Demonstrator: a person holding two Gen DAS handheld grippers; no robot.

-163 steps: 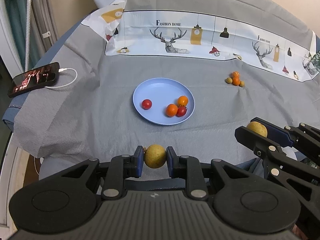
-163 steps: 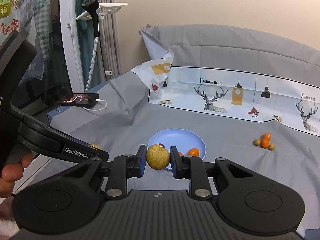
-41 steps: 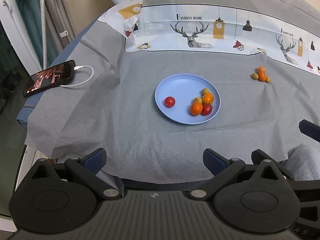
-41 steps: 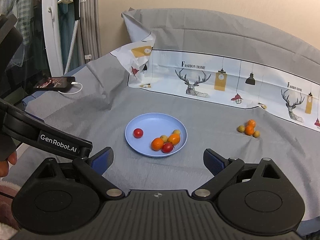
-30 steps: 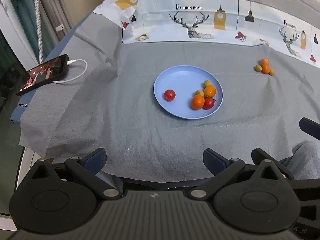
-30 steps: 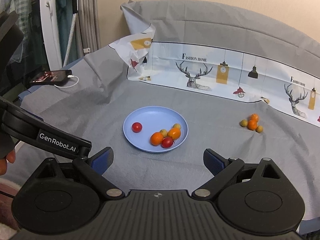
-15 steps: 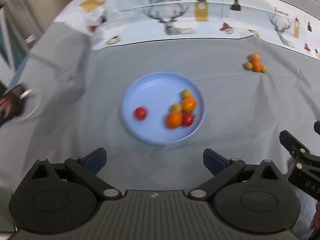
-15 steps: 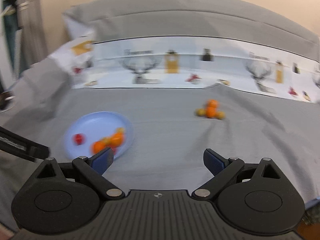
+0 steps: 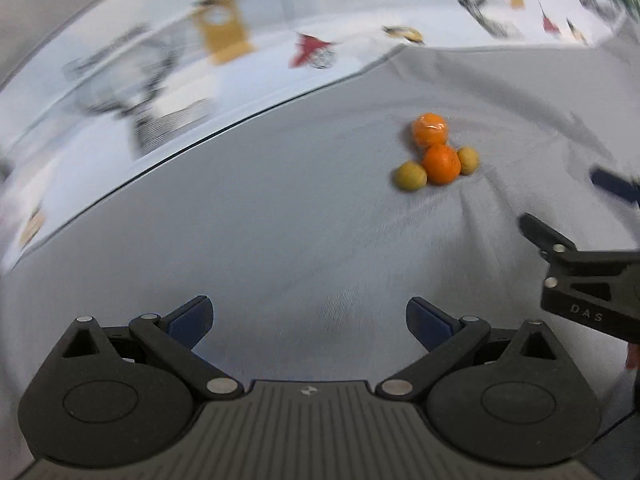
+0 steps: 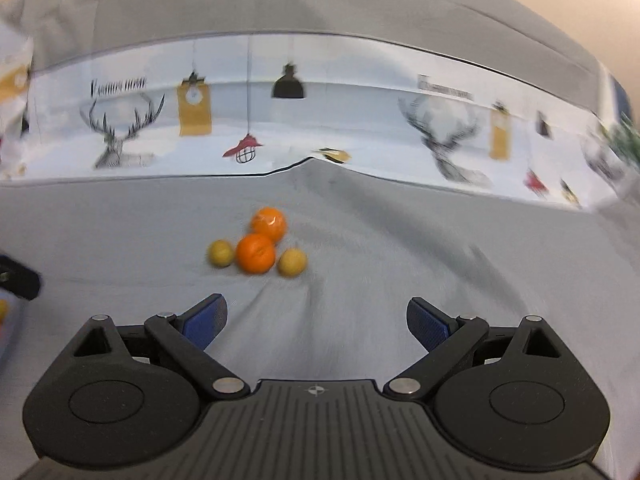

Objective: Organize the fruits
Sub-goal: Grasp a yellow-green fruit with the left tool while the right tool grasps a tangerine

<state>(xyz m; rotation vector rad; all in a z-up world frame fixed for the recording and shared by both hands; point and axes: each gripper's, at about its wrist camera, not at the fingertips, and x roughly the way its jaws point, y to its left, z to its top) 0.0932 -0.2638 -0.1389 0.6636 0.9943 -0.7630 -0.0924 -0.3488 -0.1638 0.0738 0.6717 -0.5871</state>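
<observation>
Now, step: both tongs, left (image 9: 310, 314) and right (image 10: 316, 316), gaping wide, empty, approaching fruit cluster (image 10: 256, 254).
Next: probably, despite blur, straddle one small yellow fruit (image 10: 292, 263).

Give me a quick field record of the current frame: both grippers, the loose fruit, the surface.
left gripper: open, holding nothing
right gripper: open, holding nothing
fruit cluster: two oranges, two small yellow fruits, lying together on the cloth
near orange: middle of the cluster, a yellow fruit on each side
far orange: just behind the near one
surface: grey cloth, wrinkled around the fruit
image quality: motion blur in both views
</observation>
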